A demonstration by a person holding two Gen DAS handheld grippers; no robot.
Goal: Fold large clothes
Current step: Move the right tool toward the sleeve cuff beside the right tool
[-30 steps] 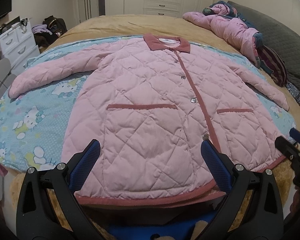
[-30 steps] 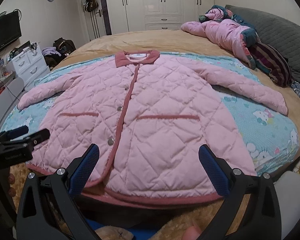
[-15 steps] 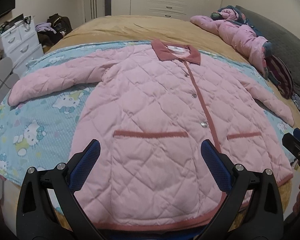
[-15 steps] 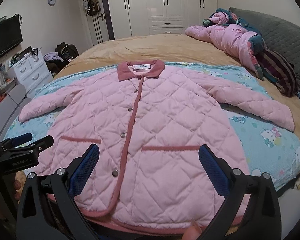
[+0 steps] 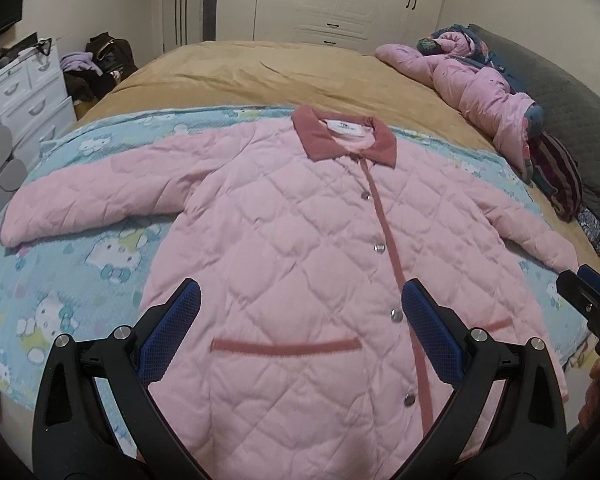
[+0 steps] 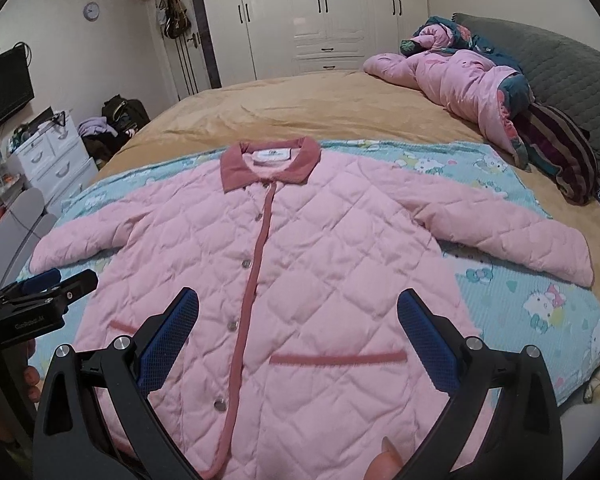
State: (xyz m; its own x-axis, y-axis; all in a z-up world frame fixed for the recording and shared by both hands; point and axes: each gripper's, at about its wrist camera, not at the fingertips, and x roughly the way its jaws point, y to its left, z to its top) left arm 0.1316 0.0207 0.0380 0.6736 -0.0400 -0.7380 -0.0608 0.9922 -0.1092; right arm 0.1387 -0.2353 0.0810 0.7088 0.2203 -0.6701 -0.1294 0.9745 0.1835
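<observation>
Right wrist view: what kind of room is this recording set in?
Almost certainly a home bedroom. The pink quilted jacket lies spread on a large bed, with white wardrobes along the far wall and a white chest of drawers at the side.

Readable text — almost none

The jacket's white neck label carries print too small to read; faint lettering on the left gripper's black body is blurred — illegible.

We've got open tan bedspread beyond the dusty-rose collar. Crumpled pink puffer heap and striped dark cloth block the headboard side; white drawer unit beside the bed's other edge.
</observation>
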